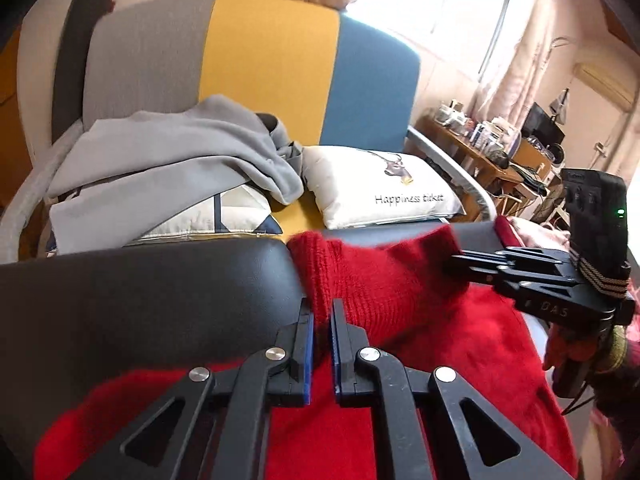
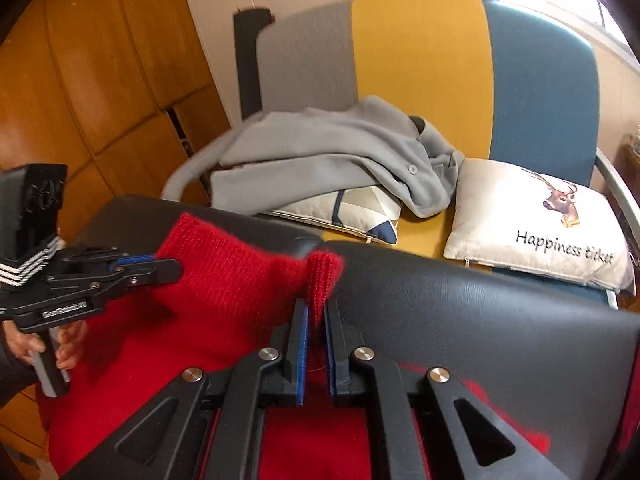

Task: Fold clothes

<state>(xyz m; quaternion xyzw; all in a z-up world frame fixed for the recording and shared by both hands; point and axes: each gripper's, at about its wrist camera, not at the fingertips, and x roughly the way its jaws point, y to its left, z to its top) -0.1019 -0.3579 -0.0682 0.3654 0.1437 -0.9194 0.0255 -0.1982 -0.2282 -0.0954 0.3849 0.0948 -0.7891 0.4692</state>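
A red knitted sweater (image 1: 400, 288) (image 2: 240, 280) lies over a black padded surface (image 1: 160, 292) (image 2: 480, 312). My left gripper (image 1: 322, 308) is shut on a raised fold at the sweater's far edge; the right wrist view shows it from the side (image 2: 178, 268), with its tips pressed into the knit. My right gripper (image 2: 318, 306) is shut on another ribbed bit of the same far edge, which stands up between its blue pads. In the left wrist view the right gripper (image 1: 456, 262) reaches in from the right, held by a hand (image 1: 560, 352).
Behind the black surface stands a sofa (image 1: 272, 56) with grey, yellow and blue panels. On it lie a grey garment (image 1: 172, 152) (image 2: 320, 148), a patterned cushion (image 2: 360, 208) and a white deer pillow (image 1: 384, 188) (image 2: 540, 220). A cluttered desk (image 1: 480, 148) is far right; wooden cabinets (image 2: 80, 80) are left.
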